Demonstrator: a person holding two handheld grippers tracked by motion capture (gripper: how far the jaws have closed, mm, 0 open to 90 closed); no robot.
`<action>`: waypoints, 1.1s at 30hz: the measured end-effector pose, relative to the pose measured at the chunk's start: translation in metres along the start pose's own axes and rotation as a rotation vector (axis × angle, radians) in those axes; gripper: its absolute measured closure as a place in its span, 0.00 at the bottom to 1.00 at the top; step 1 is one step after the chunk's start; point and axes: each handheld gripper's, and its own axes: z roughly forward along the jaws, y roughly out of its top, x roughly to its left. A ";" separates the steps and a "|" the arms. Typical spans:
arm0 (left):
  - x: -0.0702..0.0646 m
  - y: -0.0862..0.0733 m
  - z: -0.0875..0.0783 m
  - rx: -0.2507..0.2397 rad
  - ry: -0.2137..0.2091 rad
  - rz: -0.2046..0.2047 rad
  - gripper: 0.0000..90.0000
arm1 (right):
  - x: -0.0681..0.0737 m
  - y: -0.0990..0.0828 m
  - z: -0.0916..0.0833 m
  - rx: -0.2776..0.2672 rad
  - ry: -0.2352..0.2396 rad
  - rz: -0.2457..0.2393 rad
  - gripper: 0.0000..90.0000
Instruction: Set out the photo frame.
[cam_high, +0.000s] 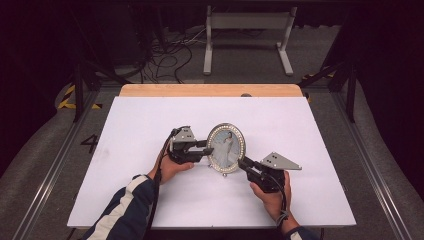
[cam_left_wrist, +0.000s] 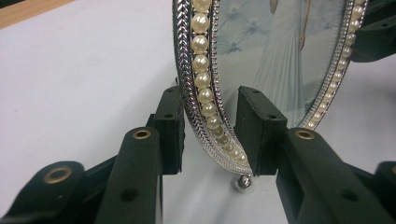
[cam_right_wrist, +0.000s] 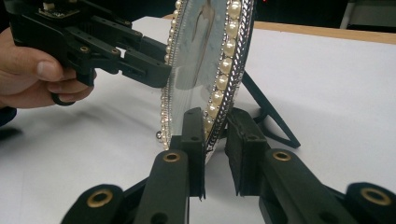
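While the oval pearl-rimmed photo frame (cam_high: 226, 148) stands upright near the middle of the white table (cam_high: 150, 120), we see the left gripper (cam_high: 207, 148) at its left edge and the right gripper (cam_high: 242, 163) at its lower right edge. Each gripper's jaws straddle the rim with small gaps, neither quite clamped. A black easel stand (cam_right_wrist: 267, 113) props the frame from behind.
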 end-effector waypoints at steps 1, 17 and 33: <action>0.000 0.000 0.000 0.002 0.004 0.000 0.73 | 0.000 0.000 0.000 -0.005 0.001 0.005 0.86; 0.002 -0.003 -0.006 0.018 -0.003 0.024 0.76 | -0.001 0.001 0.007 -0.014 -0.031 -0.001 0.85; -0.006 -0.011 -0.014 0.027 0.037 0.022 0.77 | -0.010 0.008 0.020 -0.018 -0.022 0.023 0.84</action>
